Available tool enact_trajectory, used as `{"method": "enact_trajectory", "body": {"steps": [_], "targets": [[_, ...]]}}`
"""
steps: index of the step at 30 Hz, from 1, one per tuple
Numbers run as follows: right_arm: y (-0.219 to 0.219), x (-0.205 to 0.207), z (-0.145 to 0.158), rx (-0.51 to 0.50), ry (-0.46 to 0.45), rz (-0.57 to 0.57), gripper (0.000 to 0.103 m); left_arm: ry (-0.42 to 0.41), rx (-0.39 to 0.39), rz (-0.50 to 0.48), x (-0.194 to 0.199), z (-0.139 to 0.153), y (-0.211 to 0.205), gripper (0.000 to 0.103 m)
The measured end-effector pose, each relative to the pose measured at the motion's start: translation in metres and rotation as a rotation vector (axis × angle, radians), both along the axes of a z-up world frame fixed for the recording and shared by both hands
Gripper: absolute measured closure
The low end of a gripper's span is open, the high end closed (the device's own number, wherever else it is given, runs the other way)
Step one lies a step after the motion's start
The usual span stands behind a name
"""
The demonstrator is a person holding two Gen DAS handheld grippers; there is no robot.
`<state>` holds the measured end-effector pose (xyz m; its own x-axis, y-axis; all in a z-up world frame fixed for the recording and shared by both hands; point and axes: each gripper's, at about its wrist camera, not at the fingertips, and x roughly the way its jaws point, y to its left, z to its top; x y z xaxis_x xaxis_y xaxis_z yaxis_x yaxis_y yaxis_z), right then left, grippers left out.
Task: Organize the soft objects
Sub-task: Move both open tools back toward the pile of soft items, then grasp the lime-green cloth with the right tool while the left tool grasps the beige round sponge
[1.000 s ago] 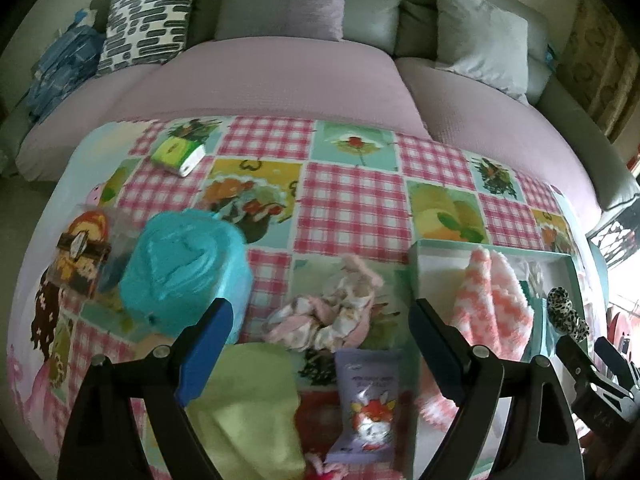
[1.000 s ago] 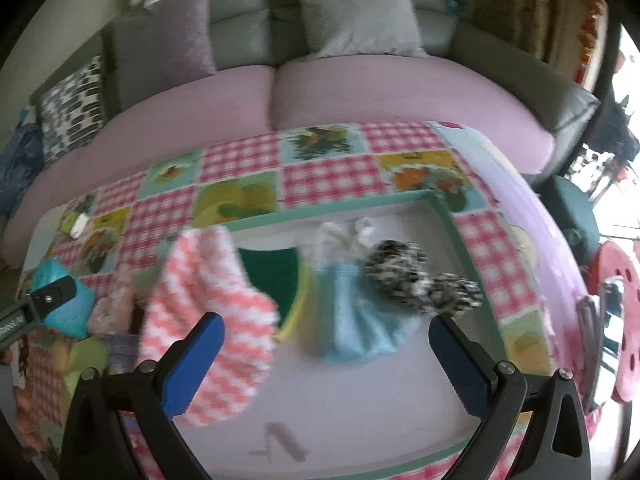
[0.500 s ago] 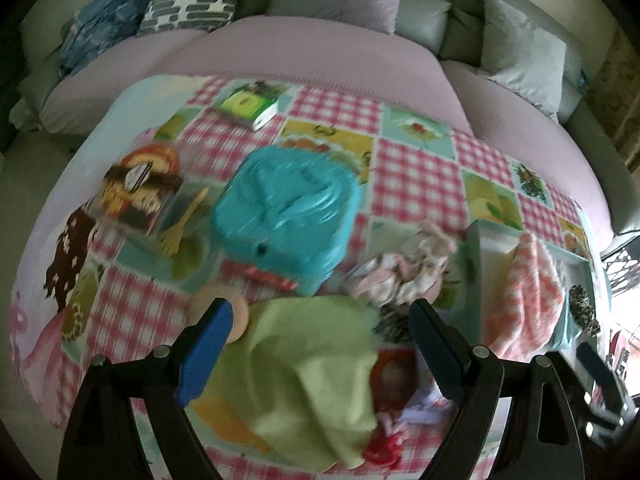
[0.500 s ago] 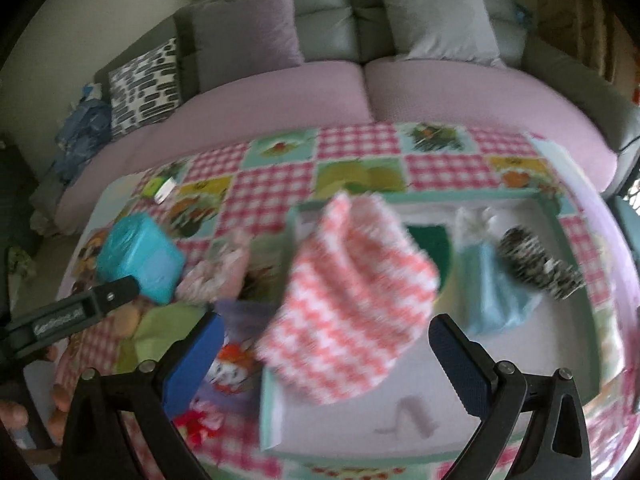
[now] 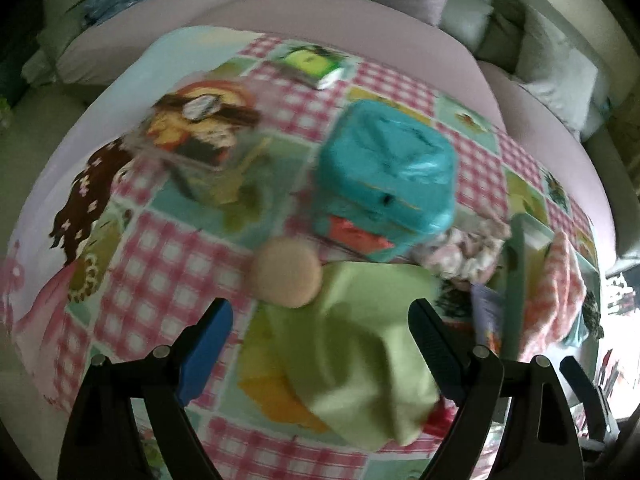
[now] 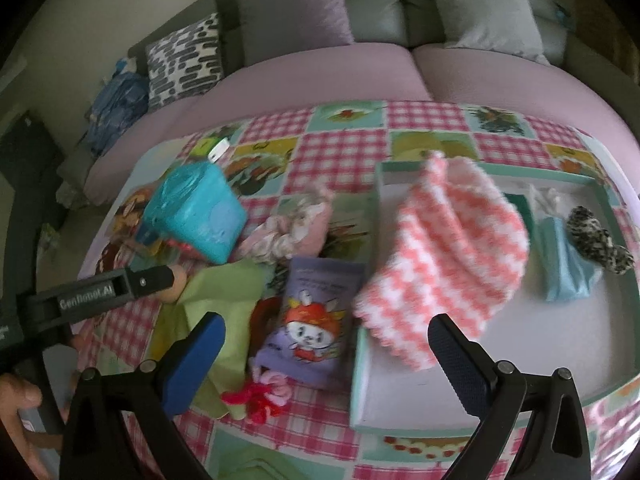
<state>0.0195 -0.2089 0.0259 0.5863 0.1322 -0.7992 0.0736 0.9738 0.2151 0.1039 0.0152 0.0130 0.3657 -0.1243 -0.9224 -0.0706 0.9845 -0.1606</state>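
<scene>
This is a living room in a home. A big grey sofa (image 6: 372,8) with pillows (image 6: 486,10) sits at the far side. Near it, a table (image 6: 340,148) wears a bright checked cloth with cartoon pictures.

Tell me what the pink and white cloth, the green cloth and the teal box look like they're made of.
Pink and white cloth: fluffy fleece or microfibre, judging by its fuzzy nap and soft edge. Green cloth: thin, smooth, matte fabric that drapes in flat folds; blur hides the weave. Teal box: probably hard plastic, with shiny highlights, though its top looks crinkled like film.
</scene>
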Motion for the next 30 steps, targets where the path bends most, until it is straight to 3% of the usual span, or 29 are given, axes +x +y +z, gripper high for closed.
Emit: {"method": "enact_trajectory", "body": {"steps": [13,20,30], "targets": [[0.074,0.020,-0.016,-0.034,0.040,0.195,0.008,0.042,-0.005,0.073,0.004,-0.014,0.041,0.013],[0.100,0.032,-0.032,-0.041,0.075,0.239,0.015,0.085,0.024,0.104,0.007,-0.029,0.055,0.013],[0.114,0.039,-0.035,-0.052,0.071,0.272,0.035,0.087,-0.009,0.120,0.007,-0.034,0.062,0.013]]}}
